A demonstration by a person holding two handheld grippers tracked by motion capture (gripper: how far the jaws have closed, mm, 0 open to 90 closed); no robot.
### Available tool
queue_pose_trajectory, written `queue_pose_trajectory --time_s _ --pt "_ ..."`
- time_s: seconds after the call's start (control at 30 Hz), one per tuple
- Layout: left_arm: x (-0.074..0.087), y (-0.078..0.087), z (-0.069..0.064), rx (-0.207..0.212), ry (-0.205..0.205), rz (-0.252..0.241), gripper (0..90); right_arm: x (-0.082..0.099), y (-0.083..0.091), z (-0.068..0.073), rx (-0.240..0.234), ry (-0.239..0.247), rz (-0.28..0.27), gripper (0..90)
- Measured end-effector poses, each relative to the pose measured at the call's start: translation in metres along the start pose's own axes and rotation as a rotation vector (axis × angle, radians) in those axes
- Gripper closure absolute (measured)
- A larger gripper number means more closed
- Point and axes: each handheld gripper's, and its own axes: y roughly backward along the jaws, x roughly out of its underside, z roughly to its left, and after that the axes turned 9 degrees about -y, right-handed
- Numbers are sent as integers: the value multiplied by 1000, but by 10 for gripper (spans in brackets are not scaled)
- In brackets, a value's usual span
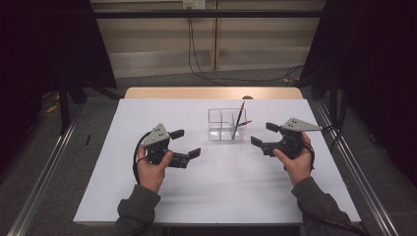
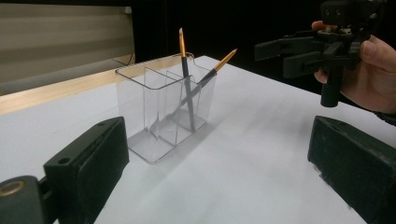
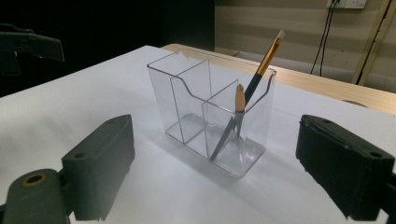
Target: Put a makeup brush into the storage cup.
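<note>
We see the clear plastic organiser (image 1: 225, 124) standing on the white table (image 1: 147, 196), a little right of centre and toward the far side, between the two grippers. It has three compartments; two paintbrushes (image 1: 239, 116) lean in the right-end one, one steep, one slanted and crossing it.

The left gripper (image 1: 185, 144) hovers to the near left with jaws spread and nothing between them. The right gripper (image 1: 262, 133) hovers just right of the organiser, jaws likewise spread and empty.

We judge the step in hand to be a reach for a brush. To do it well, we would take the right gripper to the steeper handle above the rim, close across the shaft, and lift along its lean so the organiser does not tip.

The right gripper view shows the brushes crossing low inside the compartment, which the high view blurs. The left gripper view shows both orange-tipped ends above the rim, probably bristles.
</note>
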Motion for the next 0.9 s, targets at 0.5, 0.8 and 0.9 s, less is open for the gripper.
queue_pose_trajectory --time_s 0.5,0.8,0.9 --pt "1 0 0 -2 9 -1 49 7 9 -2 9 7 19 113" --pt "3 0 1 -1 8 4 49 13 14 -1 7 16 27 113" --pt "3 0 1 -3 7 7 50 14 17 -2 6 17 22 113"
